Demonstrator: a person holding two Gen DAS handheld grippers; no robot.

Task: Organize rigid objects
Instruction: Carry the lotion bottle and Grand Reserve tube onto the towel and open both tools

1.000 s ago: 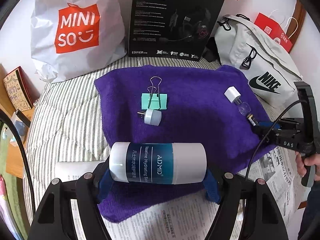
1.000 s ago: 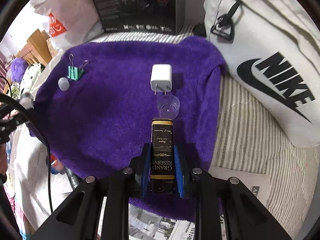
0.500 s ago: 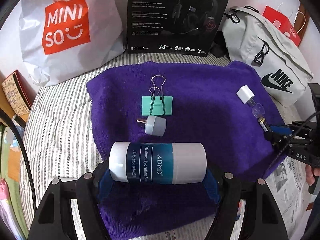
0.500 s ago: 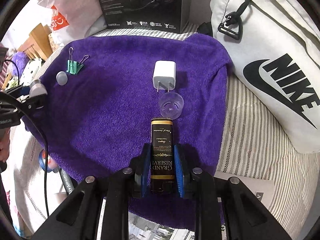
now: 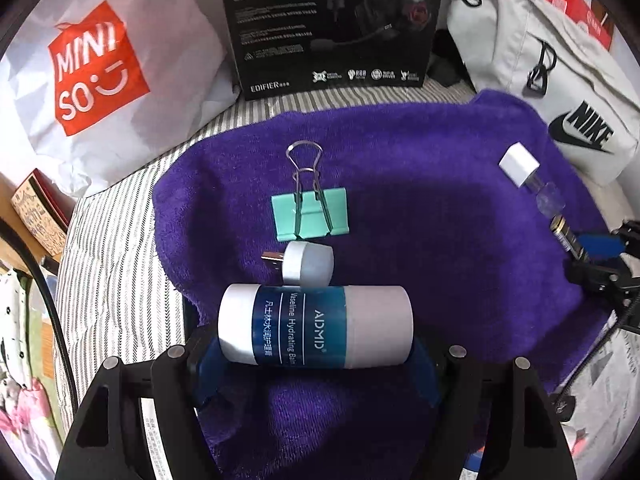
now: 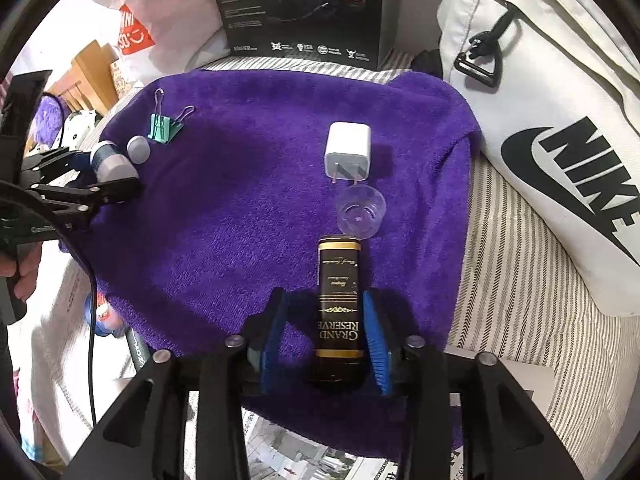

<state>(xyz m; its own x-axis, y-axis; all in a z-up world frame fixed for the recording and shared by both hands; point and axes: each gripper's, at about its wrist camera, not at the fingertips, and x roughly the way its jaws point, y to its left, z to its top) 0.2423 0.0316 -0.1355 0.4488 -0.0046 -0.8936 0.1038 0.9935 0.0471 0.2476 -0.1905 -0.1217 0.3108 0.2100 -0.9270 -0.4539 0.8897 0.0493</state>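
Note:
My left gripper [image 5: 316, 354] is shut on a white and blue ADMID balm tube [image 5: 316, 326], held crosswise just behind a small grey plug [image 5: 306, 262] and a green binder clip [image 5: 310, 216] on the purple towel [image 5: 420, 208]. My right gripper [image 6: 324, 340] has its jaws spread; the black Grand Reserve bottle [image 6: 338, 304] lies between the blue pads [image 6: 374, 344] on the towel [image 6: 240, 200], with a gap at the left pad. Ahead of it lie a clear cap [image 6: 360, 210] and a white charger [image 6: 348, 152]. The left gripper and tube show in the right wrist view [image 6: 108, 164].
A black headset box [image 5: 336, 24], a Miniso bag [image 5: 100, 64] and a white Nike bag [image 6: 560, 120] ring the towel's far and right sides. Striped bedding [image 6: 512, 280] lies around it, newspaper [image 6: 300, 448] at the near edge.
My right gripper's jaws have opened, letting go of the black bottle onto the towel. My left gripper has carried the tube forward, close up to the grey plug.

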